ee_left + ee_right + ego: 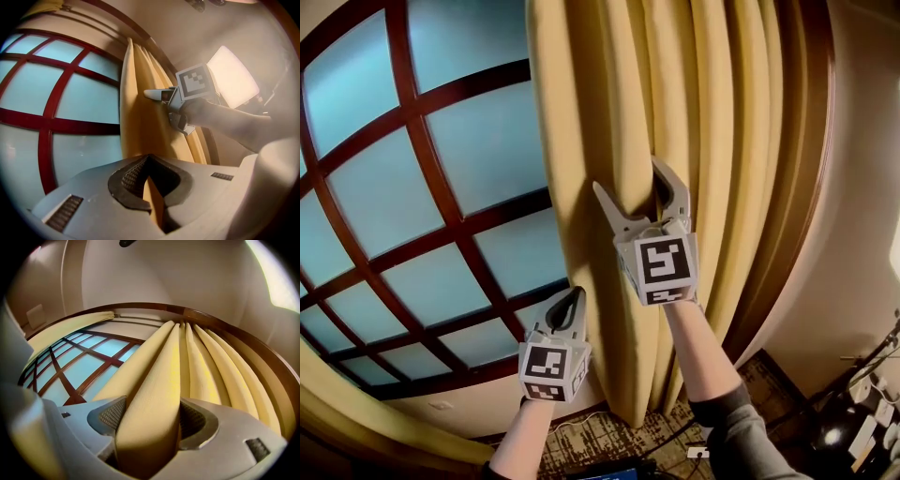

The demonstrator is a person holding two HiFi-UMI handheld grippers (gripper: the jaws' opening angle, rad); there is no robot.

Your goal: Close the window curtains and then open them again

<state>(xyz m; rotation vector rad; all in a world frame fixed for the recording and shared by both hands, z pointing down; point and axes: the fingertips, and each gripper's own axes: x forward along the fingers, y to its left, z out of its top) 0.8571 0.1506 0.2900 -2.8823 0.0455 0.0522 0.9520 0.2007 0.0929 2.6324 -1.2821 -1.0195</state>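
Curtain (712, 103): gathered in folds at the right of the window (441, 187), glass uncovered. Left gripper (570, 298): clenched on a thin curtain edge. Right gripper (630, 178): released, jaws wide around one fold. Progress: closing pull apparently not yet made.

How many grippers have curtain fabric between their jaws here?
2. The left gripper, lower, pinches the curtain at its edge; the right gripper, higher, straddles a fold.

Gathered curtain (712, 112) walling the right side, open room before the window (422, 187), left.
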